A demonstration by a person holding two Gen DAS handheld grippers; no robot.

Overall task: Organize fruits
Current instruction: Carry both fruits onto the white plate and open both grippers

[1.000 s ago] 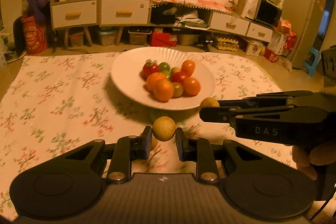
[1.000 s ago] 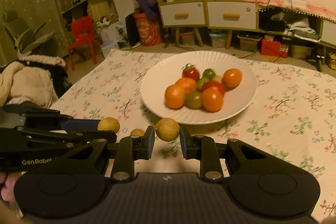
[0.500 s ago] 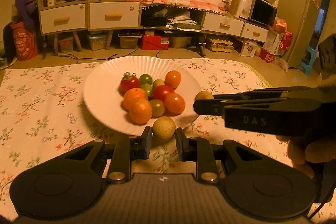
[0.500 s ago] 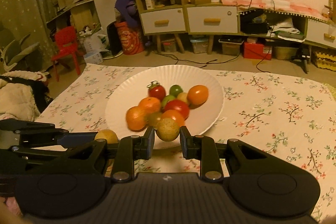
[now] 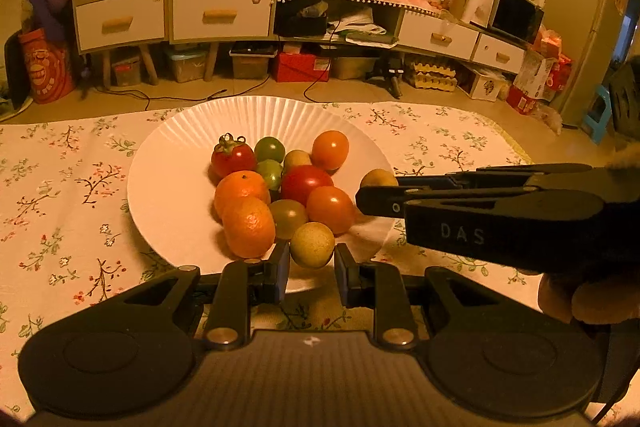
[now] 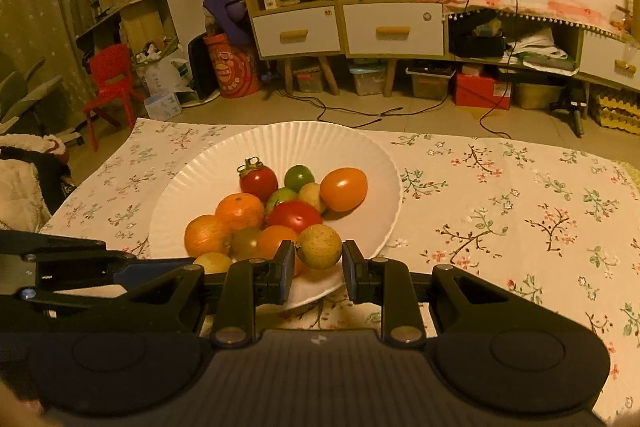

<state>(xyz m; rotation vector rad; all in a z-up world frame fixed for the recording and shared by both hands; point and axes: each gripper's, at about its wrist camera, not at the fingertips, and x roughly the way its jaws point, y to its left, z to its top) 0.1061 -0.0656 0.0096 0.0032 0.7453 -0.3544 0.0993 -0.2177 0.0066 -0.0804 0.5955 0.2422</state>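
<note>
A white paper plate [image 5: 172,187] [image 6: 192,195] holds several tomatoes and oranges in a pile. My left gripper [image 5: 311,261] is shut on a small tan longan [image 5: 312,244], held over the plate's near rim beside the pile. My right gripper [image 6: 318,261] is shut on another longan [image 6: 319,246], also over the plate's near edge. In the left wrist view the right gripper reaches in from the right with its longan [image 5: 378,178] at the tip. In the right wrist view the left gripper enters low left with its longan [image 6: 213,262].
The plate sits on a floral tablecloth [image 5: 60,187] [image 6: 520,207]. Beyond the table's far edge are drawers and shelves [image 5: 220,13], storage boxes on the floor, cables, a red chair [image 6: 108,83] and a fridge [image 5: 588,19].
Both grippers have moved forward with their longans, from above the cloth in front of the plate to over the plate's near rim. The plate now looks closer and larger.
</note>
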